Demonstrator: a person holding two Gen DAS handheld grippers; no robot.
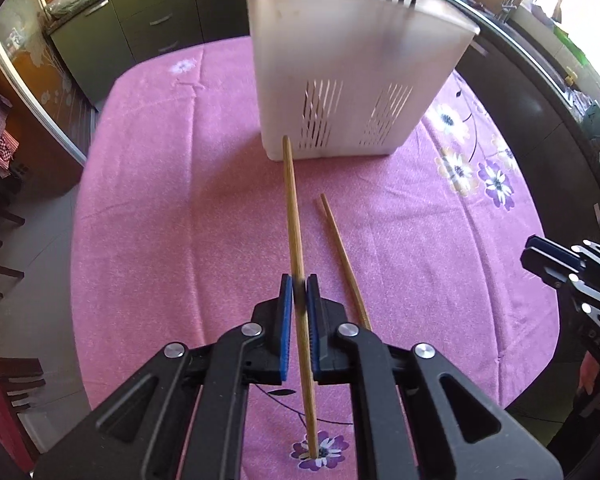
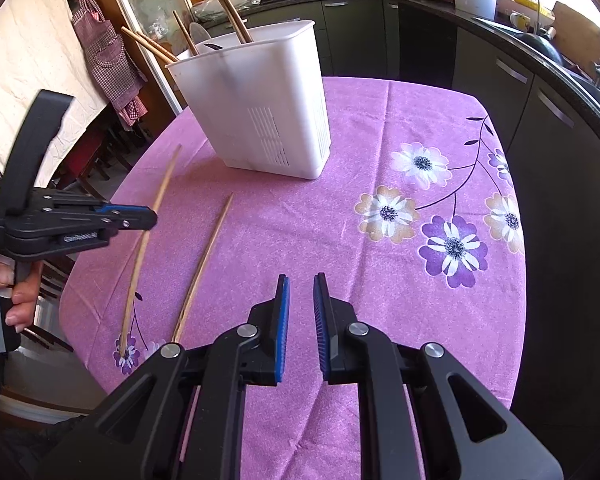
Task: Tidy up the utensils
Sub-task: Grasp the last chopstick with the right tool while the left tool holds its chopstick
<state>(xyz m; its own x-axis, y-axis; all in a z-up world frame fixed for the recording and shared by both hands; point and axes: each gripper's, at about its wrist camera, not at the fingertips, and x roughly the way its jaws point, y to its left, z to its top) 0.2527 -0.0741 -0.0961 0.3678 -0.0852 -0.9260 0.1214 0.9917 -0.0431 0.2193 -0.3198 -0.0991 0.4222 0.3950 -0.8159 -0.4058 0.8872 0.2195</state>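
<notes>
My left gripper point(image 1: 299, 282) is shut on a wooden chopstick point(image 1: 294, 216). The stick is tilted, its near end resting on the pink tablecloth point(image 1: 160, 200) and its far tip raised toward the white slotted utensil holder point(image 1: 348, 68). A second chopstick point(image 1: 342, 256) lies flat on the cloth just to the right. In the right wrist view the left gripper point(image 2: 150, 216) holds that chopstick point(image 2: 140, 248), the second chopstick point(image 2: 204, 264) lies beside it, and the holder point(image 2: 260, 100) contains several chopsticks. My right gripper point(image 2: 301, 280) is open and empty above the cloth.
The round table has a pink flowered cloth point(image 2: 420, 208). Dark kitchen cabinets point(image 2: 540, 128) and a counter with a sink curve around the right and back. Chairs point(image 1: 4, 240) and a checked apron point(image 2: 108, 60) are at the left.
</notes>
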